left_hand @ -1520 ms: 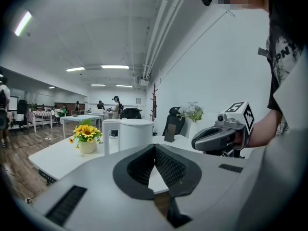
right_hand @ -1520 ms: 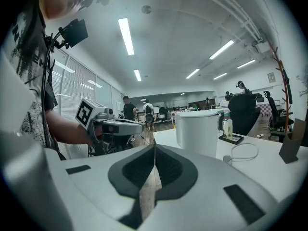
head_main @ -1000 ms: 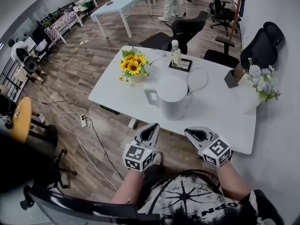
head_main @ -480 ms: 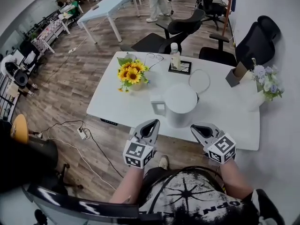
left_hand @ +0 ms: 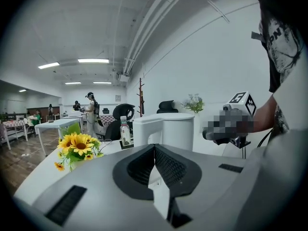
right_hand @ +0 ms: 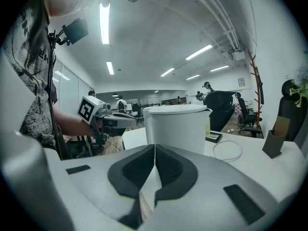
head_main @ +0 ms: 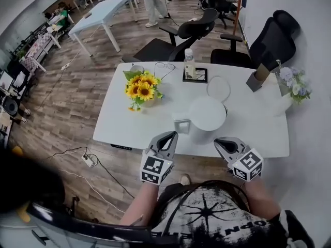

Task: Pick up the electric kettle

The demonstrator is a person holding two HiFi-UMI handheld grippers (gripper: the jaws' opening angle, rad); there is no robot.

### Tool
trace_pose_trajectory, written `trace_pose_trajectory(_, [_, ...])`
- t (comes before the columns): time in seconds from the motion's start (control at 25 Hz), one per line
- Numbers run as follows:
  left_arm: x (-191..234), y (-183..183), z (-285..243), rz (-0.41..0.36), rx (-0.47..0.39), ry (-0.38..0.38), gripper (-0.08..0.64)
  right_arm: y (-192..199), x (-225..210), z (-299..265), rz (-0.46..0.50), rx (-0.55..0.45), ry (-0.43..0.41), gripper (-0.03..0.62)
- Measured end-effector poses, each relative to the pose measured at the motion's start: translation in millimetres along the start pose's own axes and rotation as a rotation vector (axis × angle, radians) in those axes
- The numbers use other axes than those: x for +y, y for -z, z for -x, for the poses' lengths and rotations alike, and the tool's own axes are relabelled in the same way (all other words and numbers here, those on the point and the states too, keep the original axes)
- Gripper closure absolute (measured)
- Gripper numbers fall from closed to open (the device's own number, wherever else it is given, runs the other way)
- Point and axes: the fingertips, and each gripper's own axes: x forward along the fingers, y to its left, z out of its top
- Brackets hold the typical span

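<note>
The electric kettle (head_main: 207,113), white and cylindrical with a flat round lid, is seen upright on the white desk (head_main: 120,122), near the front edge and slightly right of centre. Its handle is turned toward the left side of the head view.

The left tool (head_main: 168,137) is held just off the desk's front edge, below and left of the kettle, apart from it. Its jaws are clenched together with nothing between them (the ribbed pads meet along one line in the left gripper view), and the kettle's handle is seen straight beyond them. The right tool (head_main: 223,142) is held at the same front edge, below and right of the kettle, not touching it. Its jaws are likewise pressed together and empty, and the kettle's body fills the middle of the right gripper view behind them.

Behind the kettle a loop of white cable (head_main: 218,88) is laid on the desk. A bunch of sunflowers (head_main: 140,88) is placed toward the left end, a clear bottle (head_main: 189,62) is set on a dark square near the far edge, and pale flowers (head_main: 294,86) are seen at the far right corner. Black office chairs (head_main: 181,40) are drawn up beyond the desk.
</note>
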Motion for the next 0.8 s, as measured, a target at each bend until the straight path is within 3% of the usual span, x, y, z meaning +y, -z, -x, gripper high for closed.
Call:
trace_pose_trajectory(0.48, [13.3,18.5,-9.6,-0.008,0.000,0.079,0.548,11.3,11.2,-8.3,-0.037,0.034,0.098,0.569])
trace_pose_trajectory(0.8, [25.3,18.7,-24.2,0.014,-0.007,0.037,0.439,23.7,11.8,-5.6,-0.060,0.078,0.086,0.569])
